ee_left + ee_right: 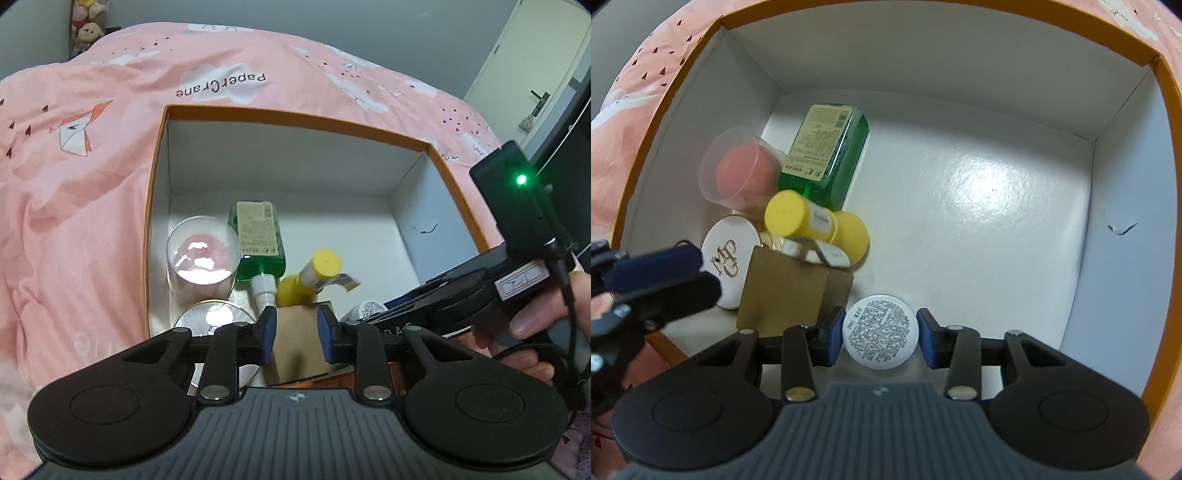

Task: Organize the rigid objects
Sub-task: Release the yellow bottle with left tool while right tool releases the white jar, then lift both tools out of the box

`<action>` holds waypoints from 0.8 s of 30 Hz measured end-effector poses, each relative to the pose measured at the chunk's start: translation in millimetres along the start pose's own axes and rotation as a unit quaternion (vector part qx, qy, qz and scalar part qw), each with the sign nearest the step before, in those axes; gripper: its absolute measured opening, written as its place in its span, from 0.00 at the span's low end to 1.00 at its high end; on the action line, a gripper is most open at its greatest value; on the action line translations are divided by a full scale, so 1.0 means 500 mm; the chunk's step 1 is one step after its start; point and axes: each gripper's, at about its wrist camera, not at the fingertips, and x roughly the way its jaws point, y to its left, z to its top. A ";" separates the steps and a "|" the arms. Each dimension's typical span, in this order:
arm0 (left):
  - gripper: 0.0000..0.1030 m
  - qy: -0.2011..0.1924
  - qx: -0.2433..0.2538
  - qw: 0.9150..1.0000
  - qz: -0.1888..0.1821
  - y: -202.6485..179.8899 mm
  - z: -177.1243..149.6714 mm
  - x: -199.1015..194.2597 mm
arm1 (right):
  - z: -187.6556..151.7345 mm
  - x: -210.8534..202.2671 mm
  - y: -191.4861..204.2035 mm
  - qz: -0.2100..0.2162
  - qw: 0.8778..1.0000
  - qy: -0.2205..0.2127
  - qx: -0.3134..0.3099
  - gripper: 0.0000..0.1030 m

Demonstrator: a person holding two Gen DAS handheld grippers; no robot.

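While the right gripper [881,338] holds its fingers [833,341] around the white round jar [880,336], contact unclear, a loose hold could drop it onto the cardboard box [790,291] just left; the left gripper [295,334] is narrow, seemingly empty.

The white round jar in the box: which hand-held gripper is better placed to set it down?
Right hand-held gripper: the white round jar already sits between its fingers, low in the box. Left hand-held gripper is empty, over the brown carton.
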 end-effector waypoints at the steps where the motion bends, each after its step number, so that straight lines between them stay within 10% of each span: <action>1: 0.30 -0.001 0.000 1.000 0.002 0.000 -0.002 -0.001 | -0.001 -0.001 0.001 0.001 1.000 0.001 0.001 0.41; 24: 0.30 -0.048 0.004 0.999 0.002 -0.032 -0.020 -0.047 | -0.013 -0.053 0.031 -0.039 0.998 -0.046 -0.003 0.49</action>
